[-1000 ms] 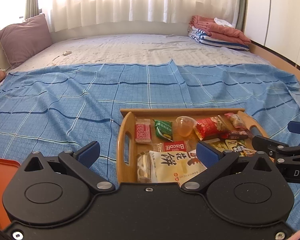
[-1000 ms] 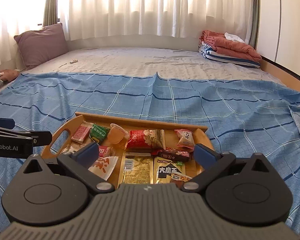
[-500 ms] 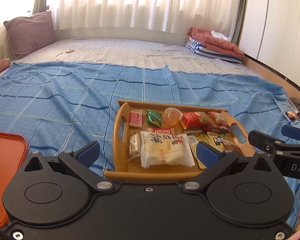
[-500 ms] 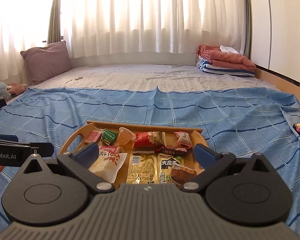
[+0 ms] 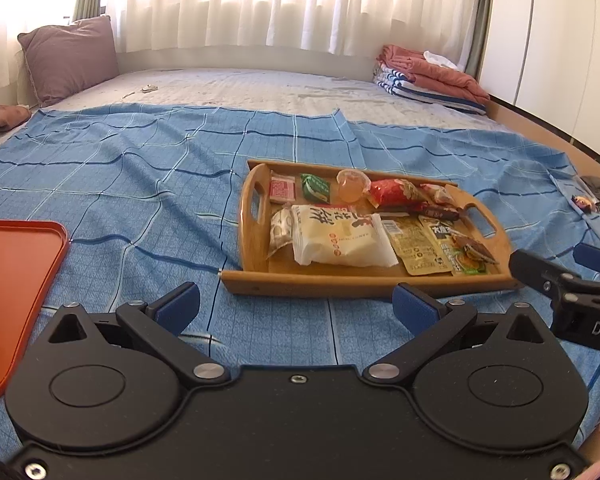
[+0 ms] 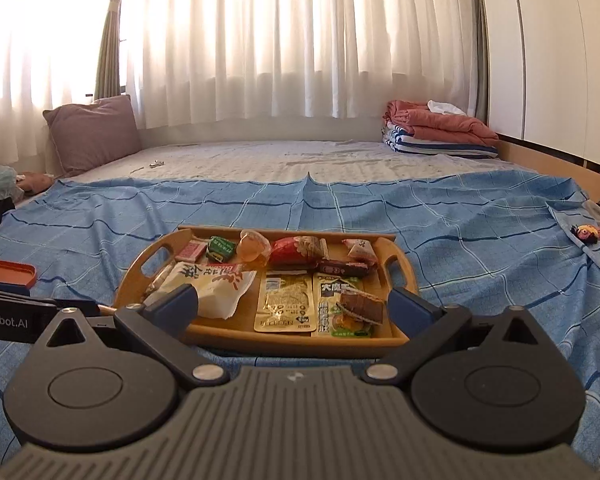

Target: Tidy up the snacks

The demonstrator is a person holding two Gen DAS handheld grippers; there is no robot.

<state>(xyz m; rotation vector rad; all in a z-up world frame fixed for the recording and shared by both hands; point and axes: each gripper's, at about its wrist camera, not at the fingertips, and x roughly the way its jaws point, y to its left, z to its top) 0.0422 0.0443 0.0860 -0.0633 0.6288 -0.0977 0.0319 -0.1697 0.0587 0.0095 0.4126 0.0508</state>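
A wooden tray (image 5: pixel 254 240) (image 6: pixel 138 280) with cut-out handles lies on a blue checked sheet and holds several snack packs. Among them are a large white rice-cracker bag (image 5: pixel 340 236) (image 6: pixel 216 280), a red packet (image 5: pixel 392 192) (image 6: pixel 296 250), a green pack (image 5: pixel 316 186), a jelly cup (image 5: pixel 352 184) and yellow-green sachets (image 6: pixel 286 304). My left gripper (image 5: pixel 296 306) hovers open just short of the tray's near rim. My right gripper (image 6: pixel 294 304) is open too, low over that rim. Both are empty.
An orange tray (image 5: pixel 16 280) (image 6: pixel 4 272) sits on the sheet to the left. A mauve pillow (image 5: pixel 70 56) leans at the back left and folded blankets (image 5: pixel 428 72) lie at the back right. Small items (image 6: pixel 588 232) rest near the right bed edge.
Both grippers have pulled back from over the tray and tilted up, so the whole tray now shows in front of them. Both stayed open and empty.
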